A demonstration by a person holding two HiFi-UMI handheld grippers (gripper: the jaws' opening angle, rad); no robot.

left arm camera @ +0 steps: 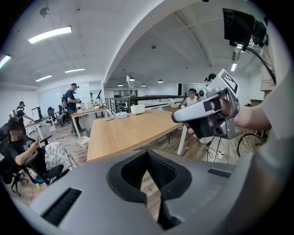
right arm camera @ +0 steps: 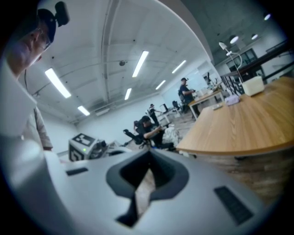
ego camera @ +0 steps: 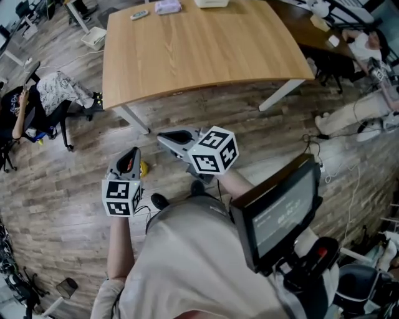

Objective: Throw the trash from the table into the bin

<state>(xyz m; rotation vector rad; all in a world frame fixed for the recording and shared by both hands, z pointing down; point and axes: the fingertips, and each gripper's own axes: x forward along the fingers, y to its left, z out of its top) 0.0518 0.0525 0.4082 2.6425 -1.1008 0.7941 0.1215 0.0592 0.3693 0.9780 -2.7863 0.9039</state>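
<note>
The wooden table [ego camera: 199, 56] lies ahead of me. At its far edge sit a small remote-like thing [ego camera: 138, 15], a pale packet [ego camera: 167, 6] and a white box [ego camera: 211, 2]; the left gripper view shows the box [left arm camera: 137, 109] and the packet [left arm camera: 121, 114] too. Over the floor short of the table, my left gripper [ego camera: 131, 153] is shut with nothing in it. My right gripper [ego camera: 163, 138] is beside it, a little closer to the table, also shut and empty. Each gripper view shows its jaws closed, the left [left arm camera: 147, 158] and the right [right arm camera: 147, 172].
A white basket-like container [ego camera: 93, 37] stands on the floor off the table's far left corner. A small yellow object [ego camera: 144, 168] lies on the floor by my left gripper. A seated person [ego camera: 19, 106] is at left, another person [ego camera: 368, 43] at right. Cables [ego camera: 324, 156] trail over the floor at right.
</note>
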